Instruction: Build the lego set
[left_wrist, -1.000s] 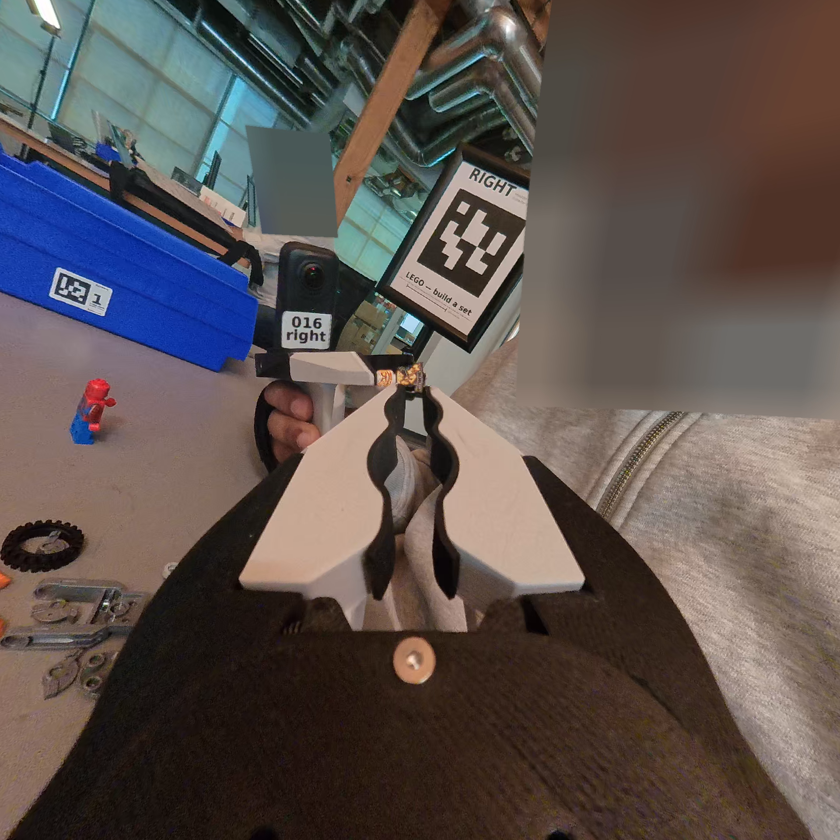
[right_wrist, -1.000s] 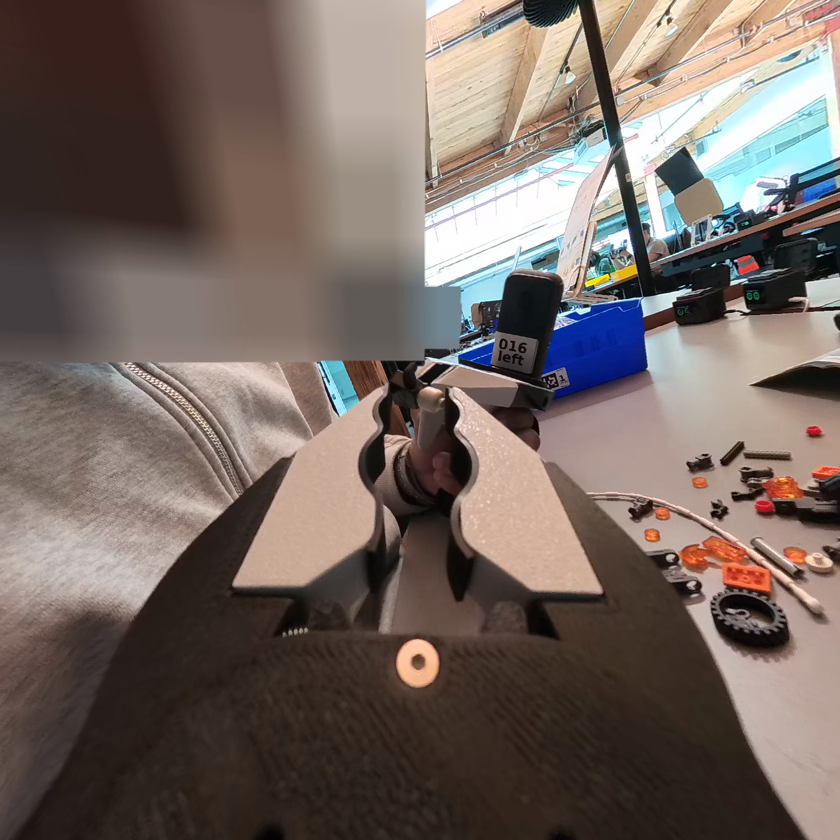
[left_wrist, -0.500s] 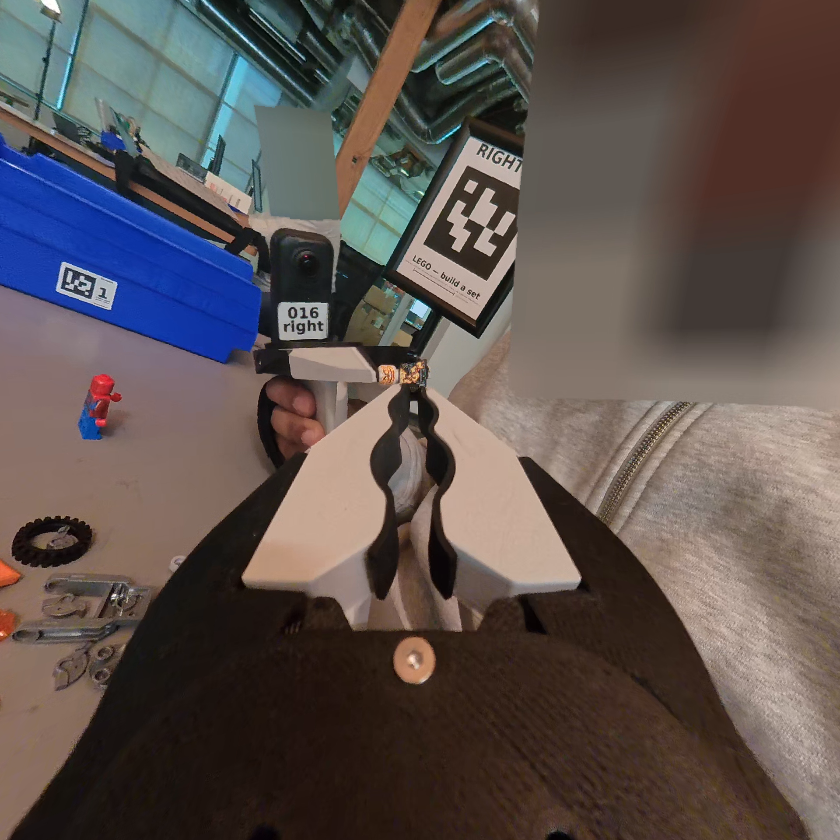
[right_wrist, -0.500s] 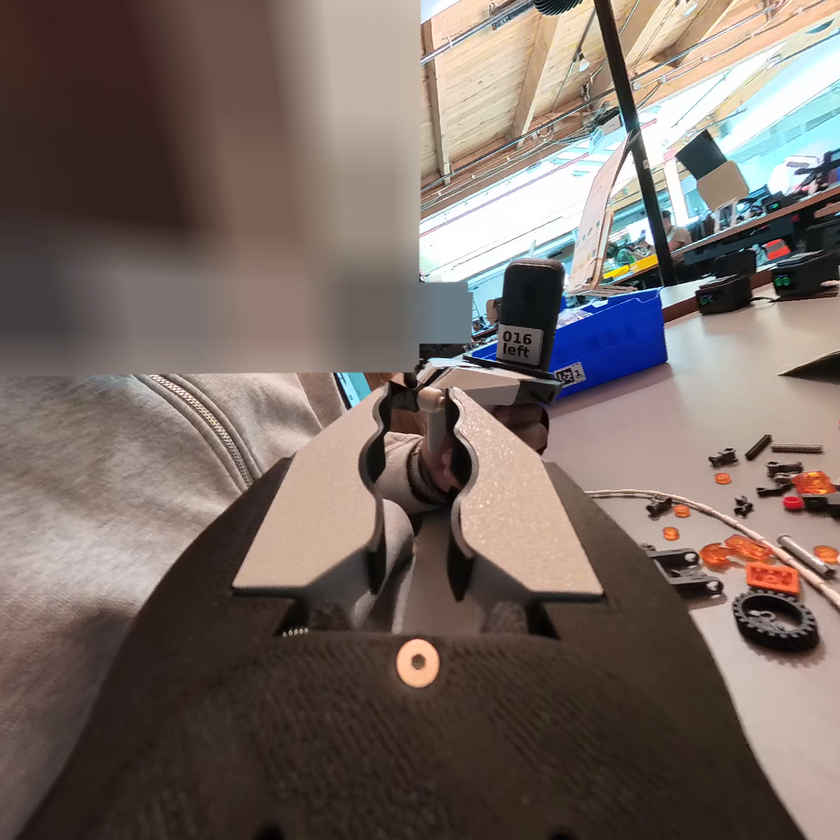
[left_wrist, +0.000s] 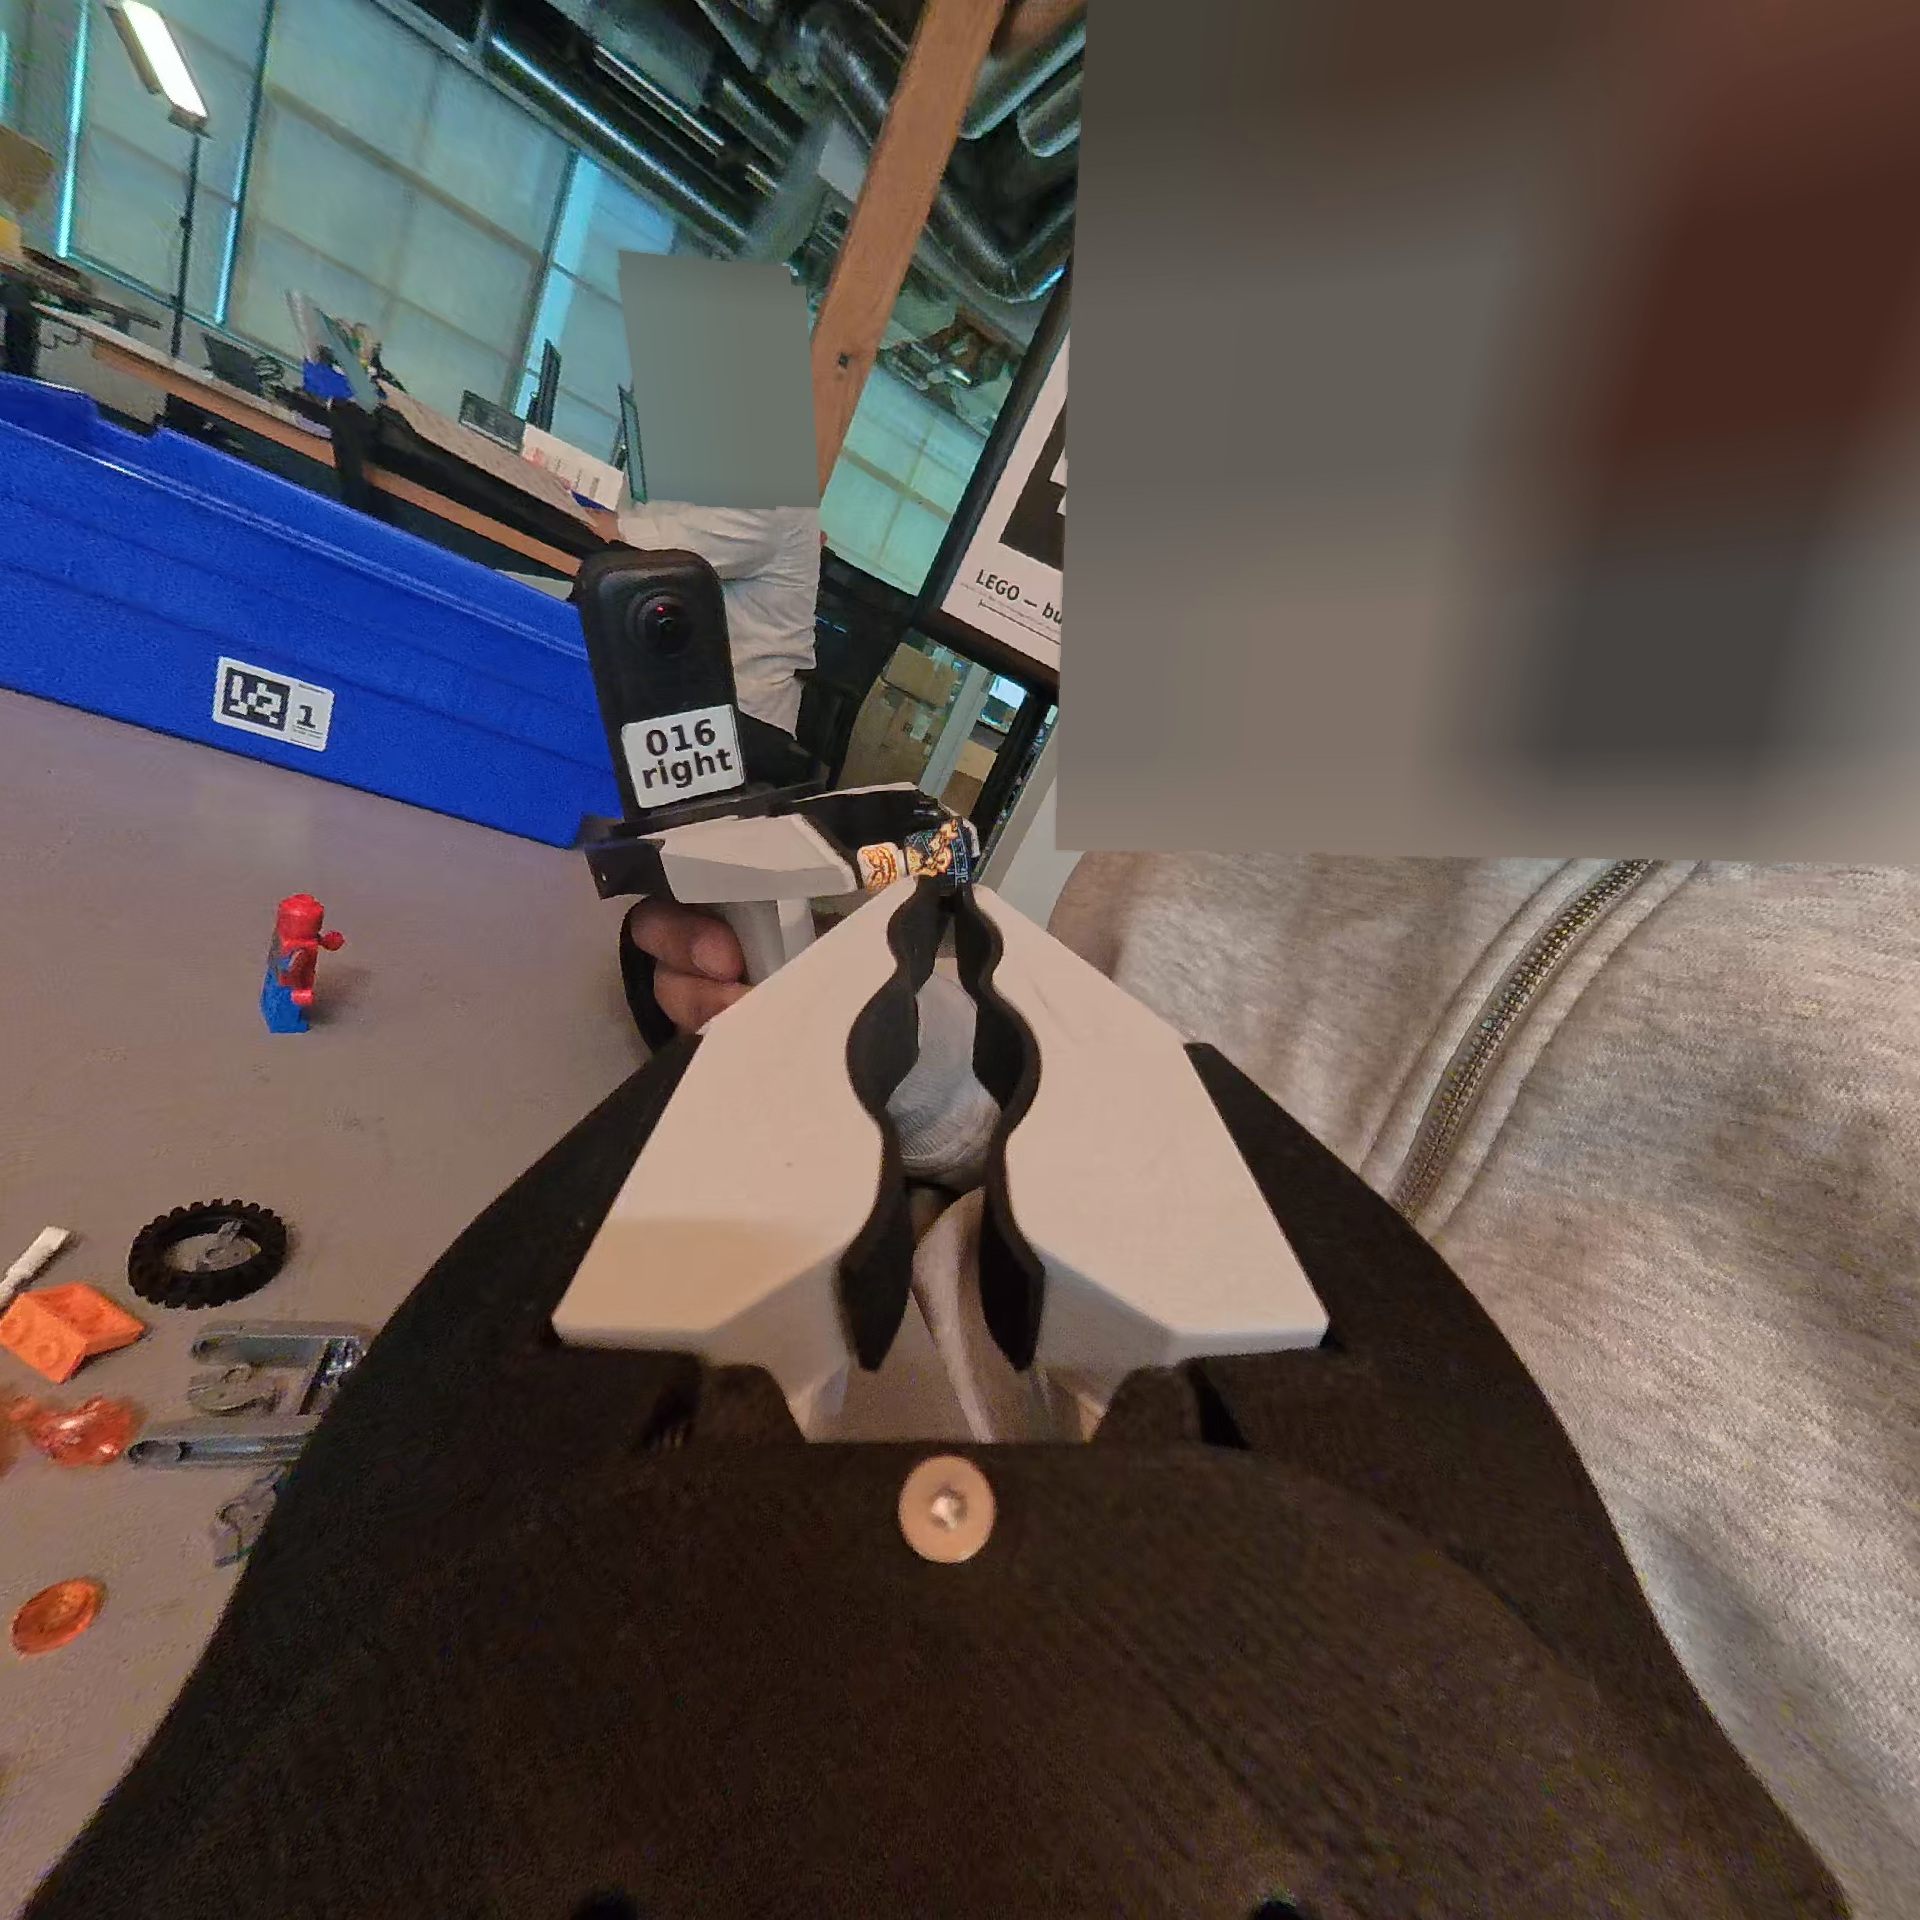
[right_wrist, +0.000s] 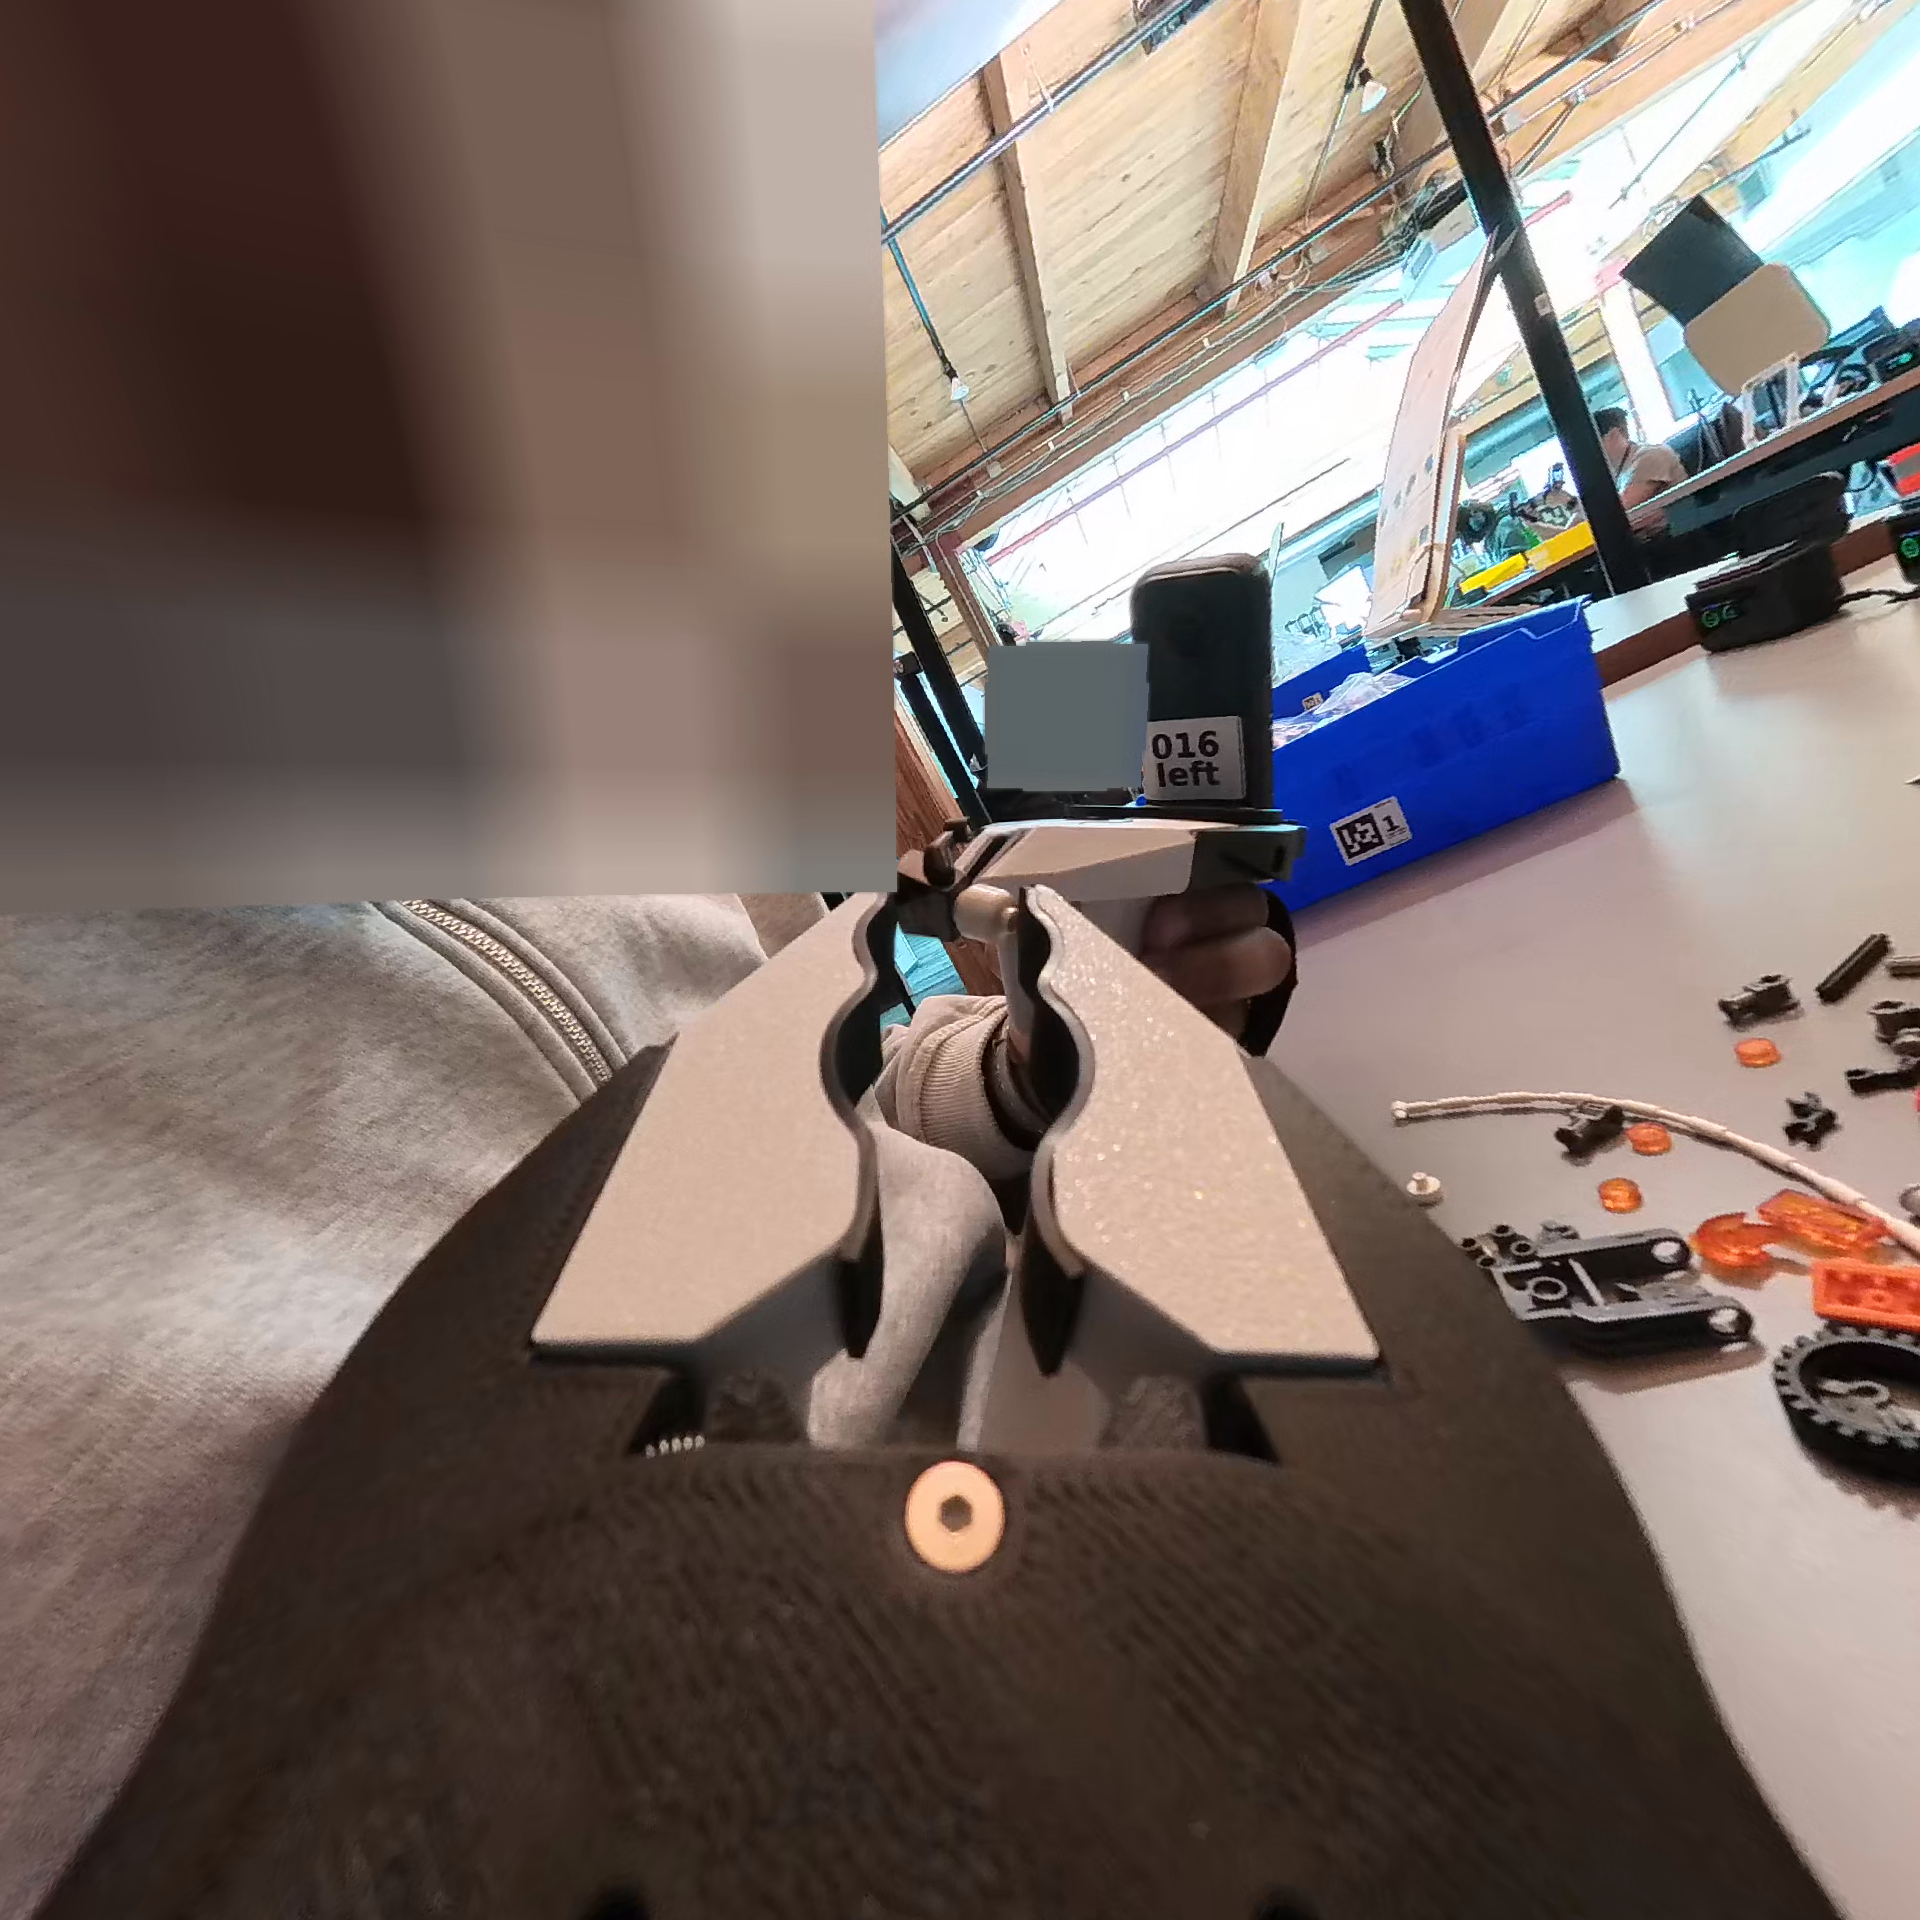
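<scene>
Slippage looked likeliest: left gripper and right gripper each pinched narrowly one end of a small printed piece at frame centre; uneven pushing might pop it free.

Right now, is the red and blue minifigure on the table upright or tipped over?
Upright. In the left wrist view the minifigure stands on its blue legs on the grey table, head up, apart from the black tyre.
</scene>
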